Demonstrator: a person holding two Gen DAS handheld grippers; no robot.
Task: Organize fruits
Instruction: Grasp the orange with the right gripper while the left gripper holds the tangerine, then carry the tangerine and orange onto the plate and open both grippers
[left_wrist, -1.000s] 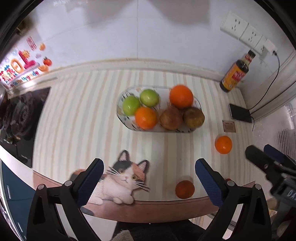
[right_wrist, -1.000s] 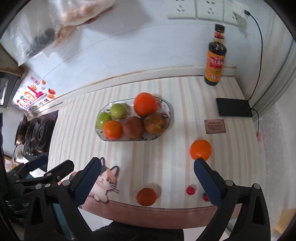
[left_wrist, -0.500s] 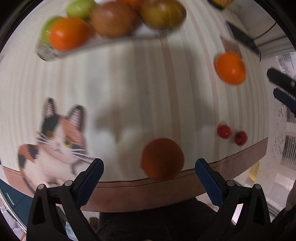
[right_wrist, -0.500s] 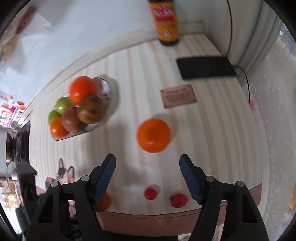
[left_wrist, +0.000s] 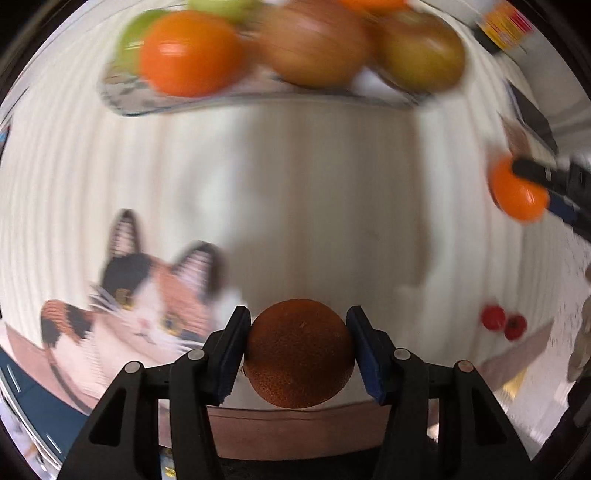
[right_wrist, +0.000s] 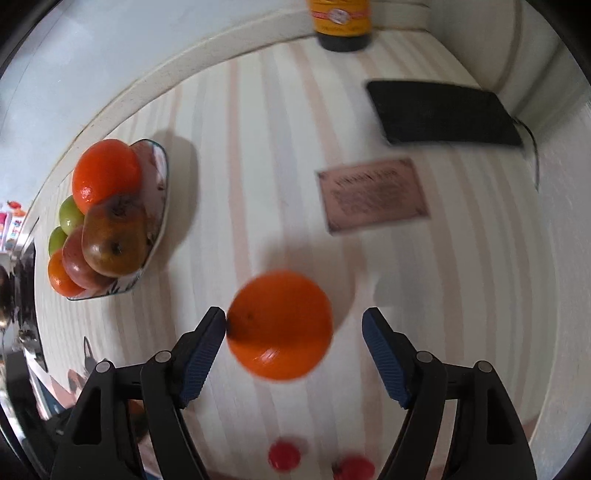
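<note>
A dark, rough-skinned orange (left_wrist: 298, 354) sits near the front edge of the striped tablecloth. My left gripper (left_wrist: 297, 318) points straight down over it, its jaws closing, and both blue pads touch the fruit's sides. A bright orange (right_wrist: 279, 325) lies between the fingers of my right gripper (right_wrist: 293, 317). The jaws of this gripper are opening: the left pad (right_wrist: 207, 343) touches the fruit, while the right pad stands apart from it. The left wrist view shows the same orange (left_wrist: 517, 195) at its right edge. The fruit bowl (right_wrist: 164, 206) holds oranges, green apples and brownish fruit.
Two small red tomatoes (right_wrist: 283, 454) lie near the front edge, below the bright orange. A black phone (right_wrist: 443, 110) on a cable, a brown card (right_wrist: 373, 194) and a sauce bottle (right_wrist: 341, 22) stand toward the back right. A cat picture (left_wrist: 147, 295) decorates the cloth at left.
Both grippers have come down close to the table. The left one has closed from wide onto the dark orange. The right one has narrowed and now straddles the bright orange.
</note>
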